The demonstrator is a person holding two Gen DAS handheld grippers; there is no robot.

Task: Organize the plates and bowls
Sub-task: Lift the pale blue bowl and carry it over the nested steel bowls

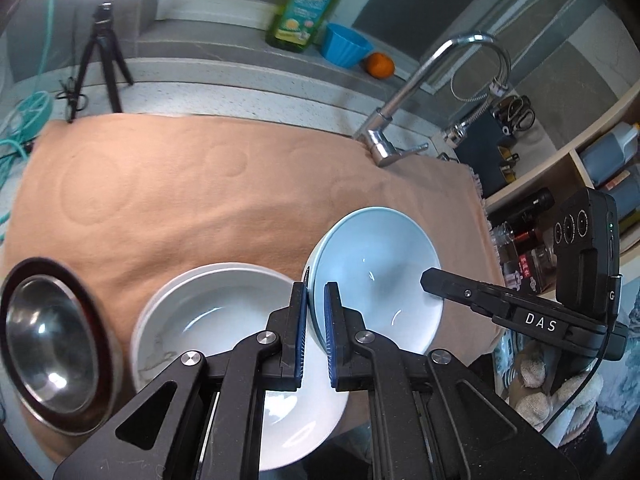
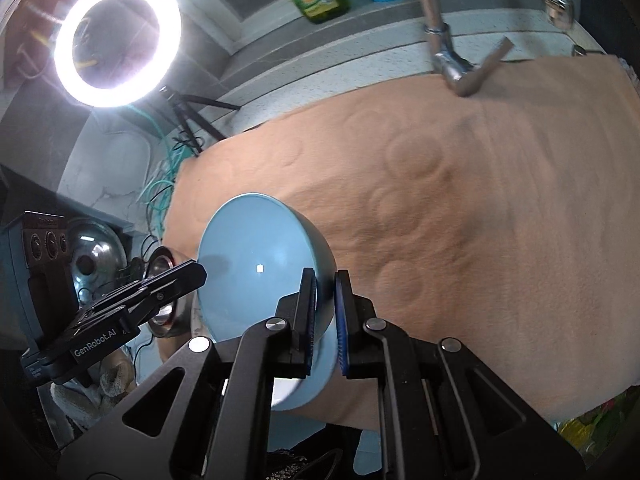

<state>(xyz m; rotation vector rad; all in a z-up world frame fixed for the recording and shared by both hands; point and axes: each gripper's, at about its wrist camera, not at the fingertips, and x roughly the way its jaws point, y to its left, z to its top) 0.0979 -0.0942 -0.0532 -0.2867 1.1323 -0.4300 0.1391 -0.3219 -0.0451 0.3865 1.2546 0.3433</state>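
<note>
Two pairs of tongs share one pale blue bowl [image 1: 376,276] above a counter draped in a peach towel [image 1: 192,184]. The left tongs [image 1: 316,320] are clamped on the bowl's left rim; the right tongs [image 2: 326,312] are clamped on the opposite rim, so the bowl hangs tilted between them, neither hand nearer. Just to its left and below sits a white bowl [image 1: 208,312] on the towel, the likely place to nest it; a steel bowl [image 1: 52,344] lies further left. The left view reads "DAS" on the right tongs' arm; the right view reads "GenRobot.AI" on the left's. The green bottle [image 1: 304,4] has an illegible label.
</note>
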